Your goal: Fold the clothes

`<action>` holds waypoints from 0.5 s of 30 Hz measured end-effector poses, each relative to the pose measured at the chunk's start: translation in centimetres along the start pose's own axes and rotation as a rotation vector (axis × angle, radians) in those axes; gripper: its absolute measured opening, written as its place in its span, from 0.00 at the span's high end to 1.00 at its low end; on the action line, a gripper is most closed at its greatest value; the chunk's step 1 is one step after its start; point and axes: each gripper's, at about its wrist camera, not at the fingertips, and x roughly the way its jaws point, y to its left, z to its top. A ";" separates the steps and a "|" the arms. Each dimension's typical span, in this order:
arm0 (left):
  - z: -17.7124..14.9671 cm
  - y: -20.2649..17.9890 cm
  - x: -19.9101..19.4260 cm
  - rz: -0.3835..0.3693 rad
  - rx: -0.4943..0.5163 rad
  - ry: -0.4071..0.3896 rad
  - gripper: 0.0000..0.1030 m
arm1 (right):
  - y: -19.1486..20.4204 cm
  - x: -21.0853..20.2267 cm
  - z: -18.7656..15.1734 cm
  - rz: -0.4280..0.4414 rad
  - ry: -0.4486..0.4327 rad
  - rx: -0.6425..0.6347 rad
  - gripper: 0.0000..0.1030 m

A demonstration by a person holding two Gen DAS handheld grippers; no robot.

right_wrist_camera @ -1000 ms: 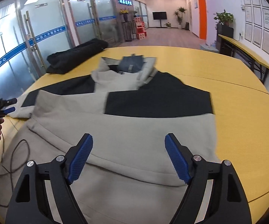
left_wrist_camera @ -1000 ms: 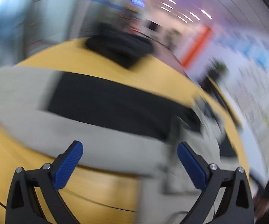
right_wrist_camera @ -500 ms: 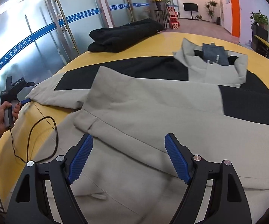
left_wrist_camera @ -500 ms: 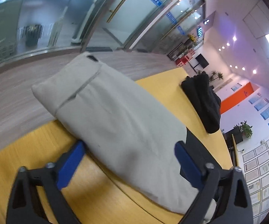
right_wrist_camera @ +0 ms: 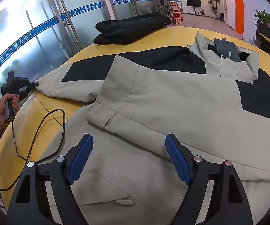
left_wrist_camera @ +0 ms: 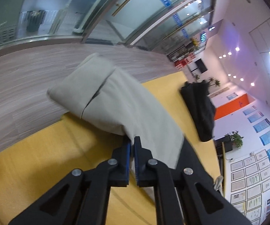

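A beige and black jacket [right_wrist_camera: 172, 103] lies spread on the yellow table [right_wrist_camera: 31, 116], one sleeve folded across its body with the cuff [right_wrist_camera: 101, 116] near me. Its other sleeve [left_wrist_camera: 125, 101] stretches to the table edge. My left gripper [left_wrist_camera: 132, 140] is closing tight on that sleeve's lower edge, with the fabric pinched between the blue pads. In the right wrist view a hand holds the left gripper [right_wrist_camera: 35, 84] at the sleeve end [right_wrist_camera: 59, 88]. My right gripper [right_wrist_camera: 129, 138] hovers open just above the jacket's lower body, holding nothing.
A folded black garment [right_wrist_camera: 131, 28] sits at the far side of the table, also visible as a black garment [left_wrist_camera: 200, 110] in the left wrist view. A dark cable [right_wrist_camera: 41, 127] loops over the table's left edge. Beyond that edge are grey floor [left_wrist_camera: 22, 84] and glass doors.
The left gripper swung over to the sleeve end at the table edge and went from wide open to shut on it. The right gripper shifted left over the jacket and stayed open.
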 end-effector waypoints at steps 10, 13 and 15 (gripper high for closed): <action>-9.3 -23.7 -4.2 -0.397 0.394 0.047 0.97 | -2.6 -6.8 -0.3 0.004 -0.154 0.091 0.22; -16.2 -31.4 -4.3 -0.523 0.506 0.149 0.97 | -4.5 -10.5 -0.2 -0.016 -0.230 0.119 0.22; -21.2 -35.7 -4.0 -0.586 0.579 0.216 0.97 | -6.0 -13.2 -0.3 -0.033 -0.279 0.138 0.22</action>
